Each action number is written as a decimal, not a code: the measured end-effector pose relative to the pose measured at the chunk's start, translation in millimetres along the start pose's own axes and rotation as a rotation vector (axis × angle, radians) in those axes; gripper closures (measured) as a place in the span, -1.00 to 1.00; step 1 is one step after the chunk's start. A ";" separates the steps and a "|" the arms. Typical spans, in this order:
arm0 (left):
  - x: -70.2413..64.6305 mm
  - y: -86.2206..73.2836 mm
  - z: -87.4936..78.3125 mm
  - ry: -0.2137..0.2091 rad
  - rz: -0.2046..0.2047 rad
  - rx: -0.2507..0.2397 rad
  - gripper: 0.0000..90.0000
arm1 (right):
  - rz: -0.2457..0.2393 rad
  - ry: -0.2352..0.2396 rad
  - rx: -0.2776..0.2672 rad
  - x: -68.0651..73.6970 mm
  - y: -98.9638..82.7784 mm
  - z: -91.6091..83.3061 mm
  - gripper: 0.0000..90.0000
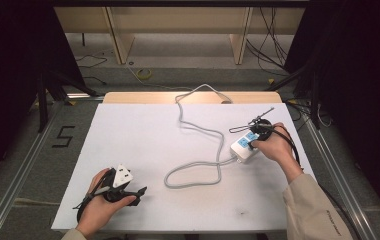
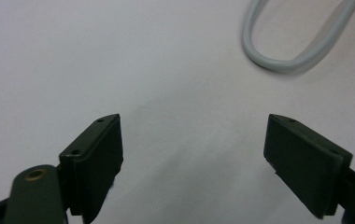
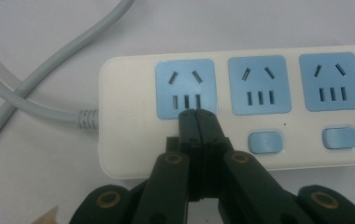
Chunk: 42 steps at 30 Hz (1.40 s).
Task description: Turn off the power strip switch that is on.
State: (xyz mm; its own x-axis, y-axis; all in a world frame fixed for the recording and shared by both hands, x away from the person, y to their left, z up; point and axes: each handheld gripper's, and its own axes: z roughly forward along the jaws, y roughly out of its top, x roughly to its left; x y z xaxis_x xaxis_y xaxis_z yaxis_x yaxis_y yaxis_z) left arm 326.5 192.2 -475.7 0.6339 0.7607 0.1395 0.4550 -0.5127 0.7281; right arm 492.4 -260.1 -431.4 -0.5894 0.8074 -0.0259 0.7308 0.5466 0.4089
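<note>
We press right gripper, jaws closed, empty, onto power strip; left gripper gapes wide, idle. Risk: light strip skids, tips miss switch.

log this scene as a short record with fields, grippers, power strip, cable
surface: white table
left gripper: jaws wide apart, nothing between them, low over bare table
right gripper: jaws closed together, tips over the power strip, just below its first blue socket
switches: two blue buttons below the other sockets; the gripper covers the spot under the first
cable: grey, loops across the table and runs off the far edge
</note>
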 end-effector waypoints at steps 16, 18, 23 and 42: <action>-0.9 0.5 0.3 0.001 0.002 -0.007 -0.57 | -0.001 -0.028 0.006 3.6 0.5 0.8 1.00; -1.0 0.6 0.4 0.001 0.002 -0.007 -0.57 | -0.001 -0.028 0.005 3.9 0.3 0.8 1.00; -1.3 0.9 0.4 0.000 0.004 -0.004 -0.57 | 0.002 -0.030 0.005 4.1 0.4 1.1 1.00; -1.5 0.6 1.0 -0.004 0.007 0.003 -0.56 | 0.014 -0.034 -0.003 4.9 -1.2 1.7 1.00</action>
State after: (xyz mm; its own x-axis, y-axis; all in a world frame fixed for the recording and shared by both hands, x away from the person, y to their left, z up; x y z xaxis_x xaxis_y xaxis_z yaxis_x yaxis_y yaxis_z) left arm 326.5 190.4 -476.2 0.6397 0.7555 0.1416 0.4524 -0.5190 0.7252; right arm 489.1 -256.5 -433.6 -0.5667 0.8223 -0.0512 0.7381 0.5344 0.4119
